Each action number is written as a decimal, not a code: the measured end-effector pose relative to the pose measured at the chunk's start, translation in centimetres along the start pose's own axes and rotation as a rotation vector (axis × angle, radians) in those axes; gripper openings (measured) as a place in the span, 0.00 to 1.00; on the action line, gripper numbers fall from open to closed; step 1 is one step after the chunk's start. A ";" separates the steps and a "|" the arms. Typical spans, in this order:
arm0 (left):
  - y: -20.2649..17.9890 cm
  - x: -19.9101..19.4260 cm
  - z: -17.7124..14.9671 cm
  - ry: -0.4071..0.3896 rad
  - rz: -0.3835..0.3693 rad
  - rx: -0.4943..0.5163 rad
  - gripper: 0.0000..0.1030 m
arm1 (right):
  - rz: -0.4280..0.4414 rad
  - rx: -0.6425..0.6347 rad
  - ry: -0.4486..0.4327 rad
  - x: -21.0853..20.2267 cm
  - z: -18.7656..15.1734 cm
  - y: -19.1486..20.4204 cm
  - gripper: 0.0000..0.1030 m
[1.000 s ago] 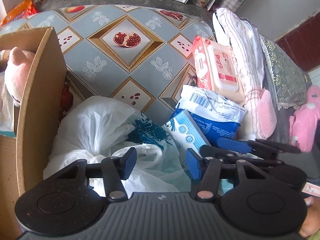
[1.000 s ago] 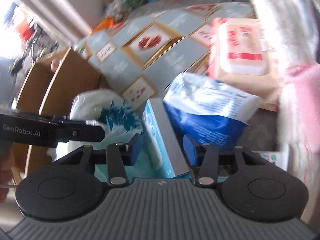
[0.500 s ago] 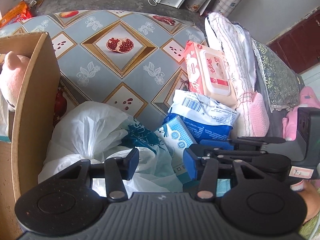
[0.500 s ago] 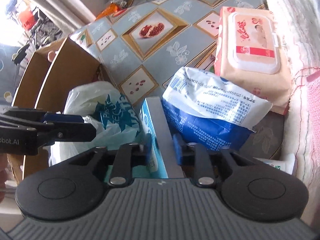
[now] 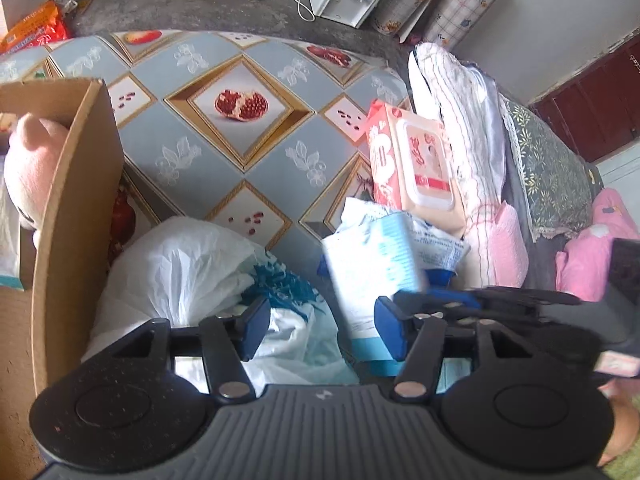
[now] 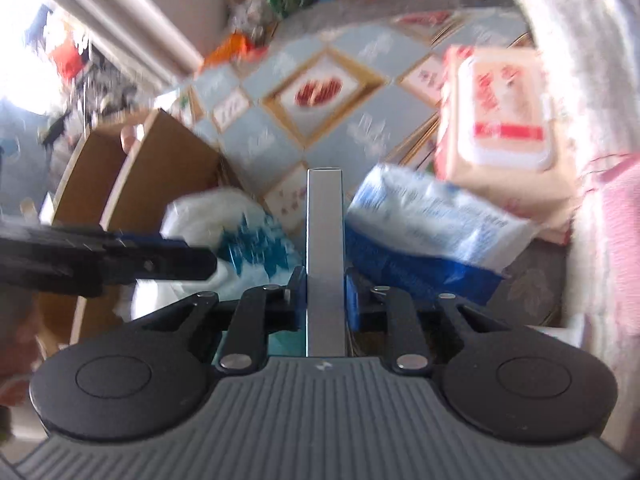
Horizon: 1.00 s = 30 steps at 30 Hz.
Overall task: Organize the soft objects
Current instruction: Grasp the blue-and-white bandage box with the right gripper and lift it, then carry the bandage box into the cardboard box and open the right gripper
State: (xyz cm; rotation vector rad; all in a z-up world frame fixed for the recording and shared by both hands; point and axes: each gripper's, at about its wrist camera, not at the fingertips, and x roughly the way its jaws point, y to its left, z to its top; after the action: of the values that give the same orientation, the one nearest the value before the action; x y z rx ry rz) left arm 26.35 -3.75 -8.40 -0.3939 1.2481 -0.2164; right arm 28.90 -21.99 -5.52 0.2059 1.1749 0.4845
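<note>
The right gripper (image 6: pixel 325 296) is closing its blue pads on a slim light-blue box (image 6: pixel 325 240), edge up between them. The left gripper (image 5: pixel 318 328) hovers over a crinkled white plastic bag (image 5: pixel 188 264), its jaws opening and empty. Just beyond lie a glossy blue-and-white soft pack (image 6: pixel 432 232) and a pink wipes pack (image 5: pixel 416 168). A cardboard carton (image 5: pixel 76 208) stands at the left on the patterned tablecloth (image 5: pixel 224 160).
</note>
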 end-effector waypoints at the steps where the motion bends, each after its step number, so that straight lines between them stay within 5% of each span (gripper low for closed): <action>1: -0.1 0.0 0.2 -0.002 -0.007 -0.003 0.56 | 0.022 0.040 -0.028 -0.8 0.2 -0.7 0.18; 8: -1.4 2.8 1.1 0.067 -0.126 -0.033 0.59 | 0.190 0.361 -0.108 -2.0 -1.3 -7.9 0.18; 13: -2.9 4.5 1.4 0.116 -0.207 -0.017 0.63 | 0.294 0.465 -0.124 -2.1 -2.9 -10.0 0.18; 24: -3.8 1.6 1.1 0.132 -0.289 0.038 0.81 | 0.461 0.538 -0.133 -2.7 -3.6 -7.6 0.18; 30: -2.1 -2.6 0.7 0.088 -0.246 0.104 0.83 | 0.526 0.529 -0.117 -2.2 -3.2 -3.0 0.18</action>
State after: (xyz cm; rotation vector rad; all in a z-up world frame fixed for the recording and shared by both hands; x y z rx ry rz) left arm 26.29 -4.63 -5.08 -0.4519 1.2679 -0.5111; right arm 26.10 -25.99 -6.08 1.0039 1.1109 0.5996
